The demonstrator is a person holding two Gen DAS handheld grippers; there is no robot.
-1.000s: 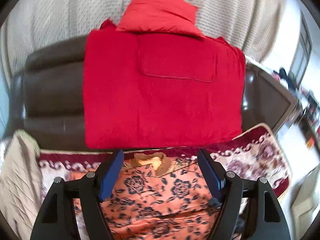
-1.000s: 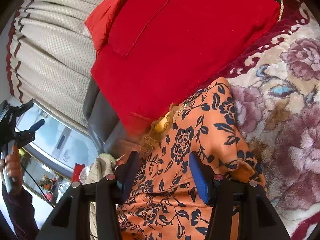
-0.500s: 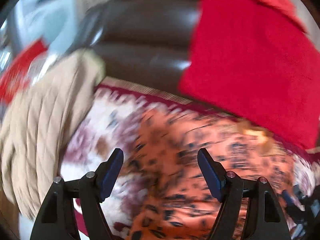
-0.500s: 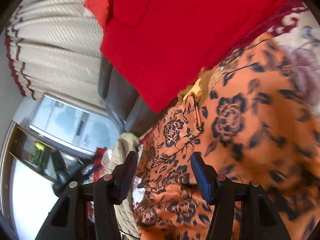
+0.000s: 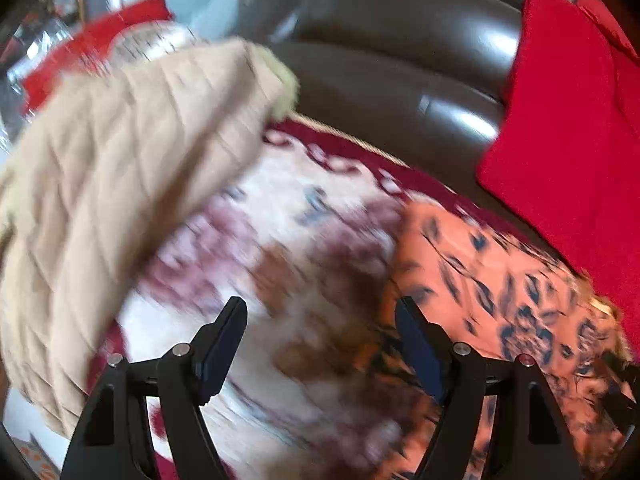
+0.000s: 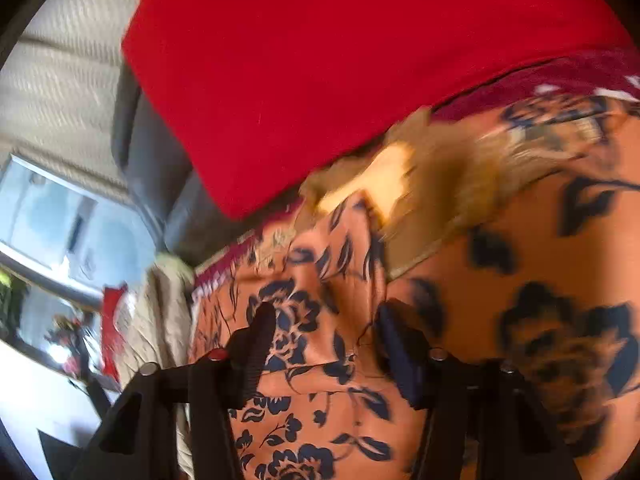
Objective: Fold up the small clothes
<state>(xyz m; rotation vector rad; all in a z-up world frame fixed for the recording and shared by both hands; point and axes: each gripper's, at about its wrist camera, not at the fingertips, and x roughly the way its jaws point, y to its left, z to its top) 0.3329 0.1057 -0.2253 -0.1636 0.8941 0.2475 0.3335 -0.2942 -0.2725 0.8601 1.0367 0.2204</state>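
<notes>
An orange garment with dark blue flowers [image 5: 500, 280] lies on a floral blanket [image 5: 288, 216]; it has a brown furry collar [image 6: 452, 168]. In the left wrist view my left gripper [image 5: 320, 316] is open and empty above the blanket, with its right finger at the garment's left edge. In the right wrist view the garment [image 6: 320, 360] fills the lower half, and my right gripper [image 6: 326, 320] is open and empty close over it, just below the collar.
A beige quilted garment [image 5: 120, 184] lies heaped at the blanket's left. A red cushion [image 6: 340, 60] leans on the dark leather sofa back [image 5: 400, 60] behind the garment. A window [image 6: 52, 216] and curtain [image 6: 68, 76] are far left.
My left gripper has swung left, from over the collar to the garment's left edge. My right gripper has moved closer toward the collar. Both stay open.
</notes>
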